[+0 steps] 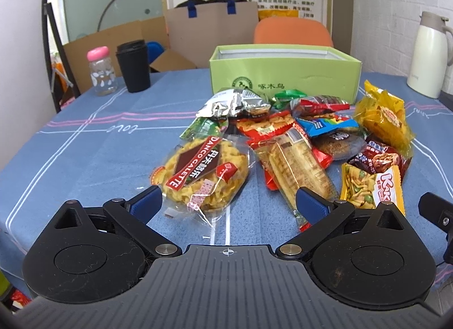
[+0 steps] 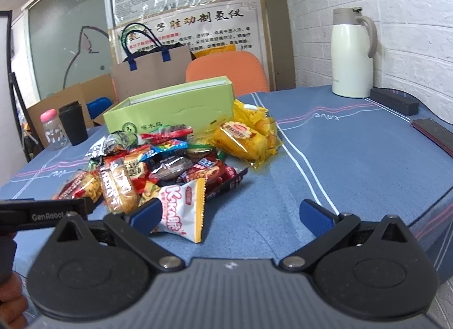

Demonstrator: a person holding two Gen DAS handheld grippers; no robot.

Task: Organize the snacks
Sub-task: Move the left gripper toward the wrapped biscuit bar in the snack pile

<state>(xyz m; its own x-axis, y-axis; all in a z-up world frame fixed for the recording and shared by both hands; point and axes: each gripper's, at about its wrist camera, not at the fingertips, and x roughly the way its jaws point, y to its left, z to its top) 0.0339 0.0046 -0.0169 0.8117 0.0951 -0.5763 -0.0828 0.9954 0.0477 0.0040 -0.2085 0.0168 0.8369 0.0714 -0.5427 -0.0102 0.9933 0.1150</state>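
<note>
A pile of several wrapped snacks [image 1: 297, 142] lies on the blue tablecloth in front of an open green box [image 1: 286, 74]. Nearest my left gripper [image 1: 229, 201] is a round yellow galette pack [image 1: 203, 170], just beyond the open blue fingertips [image 1: 147, 203]; nothing is held. In the right wrist view the same pile [image 2: 158, 164] and the green box [image 2: 170, 110] sit left of centre. My right gripper [image 2: 230, 212] stands open and holds nothing; a white Kaka packet [image 2: 184, 210] lies by its left finger. A yellow snack bag [image 2: 243, 136] lies right of the pile.
A pink-capped bottle [image 1: 102, 71] and a black cup [image 1: 133, 65] stand at the far left. A cream thermos jug [image 2: 354, 54] stands at the far right by dark flat cases [image 2: 396, 101]. An orange chair [image 1: 291, 31] and paper bag [image 1: 212, 34] are behind the table. The left gripper's body [image 2: 45, 214] shows at left.
</note>
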